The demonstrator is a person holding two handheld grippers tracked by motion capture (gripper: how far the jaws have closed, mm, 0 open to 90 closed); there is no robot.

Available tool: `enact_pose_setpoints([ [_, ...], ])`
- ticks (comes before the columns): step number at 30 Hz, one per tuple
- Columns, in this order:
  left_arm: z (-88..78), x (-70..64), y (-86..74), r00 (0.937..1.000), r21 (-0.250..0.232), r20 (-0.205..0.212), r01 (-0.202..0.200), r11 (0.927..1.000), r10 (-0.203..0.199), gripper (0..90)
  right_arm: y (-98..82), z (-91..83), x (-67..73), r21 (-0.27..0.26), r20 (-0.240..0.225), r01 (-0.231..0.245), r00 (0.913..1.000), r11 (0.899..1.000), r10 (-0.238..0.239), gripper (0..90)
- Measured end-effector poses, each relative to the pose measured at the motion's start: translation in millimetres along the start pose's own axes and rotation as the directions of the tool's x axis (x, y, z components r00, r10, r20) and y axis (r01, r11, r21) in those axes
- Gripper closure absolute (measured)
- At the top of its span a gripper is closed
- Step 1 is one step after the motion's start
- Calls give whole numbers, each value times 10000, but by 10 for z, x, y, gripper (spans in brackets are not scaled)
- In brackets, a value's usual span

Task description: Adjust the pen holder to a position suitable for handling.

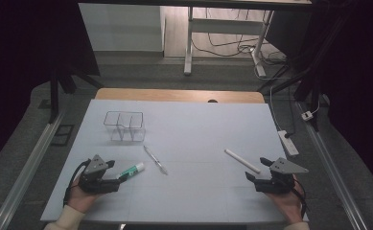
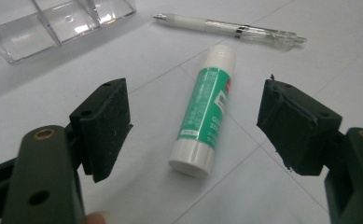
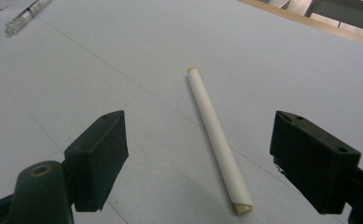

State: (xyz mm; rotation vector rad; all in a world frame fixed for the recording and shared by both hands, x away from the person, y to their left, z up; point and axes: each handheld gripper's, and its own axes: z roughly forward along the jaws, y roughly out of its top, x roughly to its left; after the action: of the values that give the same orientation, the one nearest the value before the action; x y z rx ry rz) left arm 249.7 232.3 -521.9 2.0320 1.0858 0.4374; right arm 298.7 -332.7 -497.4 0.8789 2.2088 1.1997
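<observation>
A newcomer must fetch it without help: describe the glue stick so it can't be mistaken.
On the white table, look at the near left part, just ahead of the left tool, whose jaws stand open around empty air. There lies the glue stick, flat on its side. Unlike the thin clear pen beyond it and the long white stick on the right, it is short, thick and green-labelled.

Glossy plastic glue stick [image 2: 206, 110] — matt table [image 2: 282, 196]

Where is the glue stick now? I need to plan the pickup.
In the high view the glue stick lies on the table's left side, just ahead of the open left tongs, with the pen to its right.
</observation>
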Motion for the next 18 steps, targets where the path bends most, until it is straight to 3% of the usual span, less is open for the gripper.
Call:
enact_pose_setpoints([
  [10,-7,55,36,9991,-181,8,417,9990,-417,258,-20,10,-27,-127,-171,-229,9996,9997,227,205],
  [18,-13,42,78,9996,-275,67,286,9992,-285,267,-30,12,-15,-89,-113,-158,9998,9998,157,220],
])
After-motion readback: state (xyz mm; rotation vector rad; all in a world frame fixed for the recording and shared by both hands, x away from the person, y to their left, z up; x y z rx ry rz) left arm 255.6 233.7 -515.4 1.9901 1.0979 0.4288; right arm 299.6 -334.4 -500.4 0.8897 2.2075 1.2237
